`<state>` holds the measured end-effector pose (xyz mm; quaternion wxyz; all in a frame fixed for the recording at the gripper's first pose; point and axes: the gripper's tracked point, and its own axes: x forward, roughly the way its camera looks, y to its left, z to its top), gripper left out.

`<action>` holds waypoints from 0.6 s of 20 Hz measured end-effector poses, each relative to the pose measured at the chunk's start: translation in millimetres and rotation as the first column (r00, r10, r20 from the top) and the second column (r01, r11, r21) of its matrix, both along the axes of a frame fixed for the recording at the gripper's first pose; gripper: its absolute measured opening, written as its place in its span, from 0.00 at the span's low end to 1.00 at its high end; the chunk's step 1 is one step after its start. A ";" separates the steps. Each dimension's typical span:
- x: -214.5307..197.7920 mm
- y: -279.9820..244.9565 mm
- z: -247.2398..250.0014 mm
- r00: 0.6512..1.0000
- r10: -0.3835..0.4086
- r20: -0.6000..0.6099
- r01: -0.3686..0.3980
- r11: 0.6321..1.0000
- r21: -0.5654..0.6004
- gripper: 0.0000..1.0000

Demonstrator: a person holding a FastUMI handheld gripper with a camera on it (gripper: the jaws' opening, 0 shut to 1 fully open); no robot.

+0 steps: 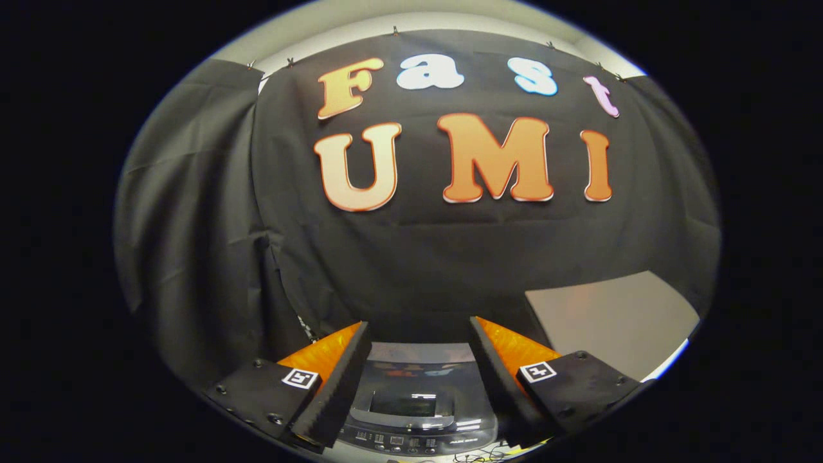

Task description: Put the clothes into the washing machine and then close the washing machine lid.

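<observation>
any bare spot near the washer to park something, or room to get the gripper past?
Bare: the grey tabletop beyond the far finger, between the booth cloth and the washing machine. The washing machine's lid, seen between the open gripper's fingers, is down and bare. Crowded: cables at the machine's front edge.

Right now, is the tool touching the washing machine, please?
Apart: the gripper view shows the open tool raised, with the washing machine lying below between its fingers.
</observation>
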<state>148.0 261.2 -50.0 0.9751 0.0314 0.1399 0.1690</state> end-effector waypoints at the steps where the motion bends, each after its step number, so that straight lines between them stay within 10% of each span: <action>1: -4.0 -12.9 12.4 1.000 -0.016 0.018 0.016 1.000 -0.013 0.98; 12: -62.4 -156.7 115.6 0.964 -0.197 0.179 0.202 0.979 -0.009 0.97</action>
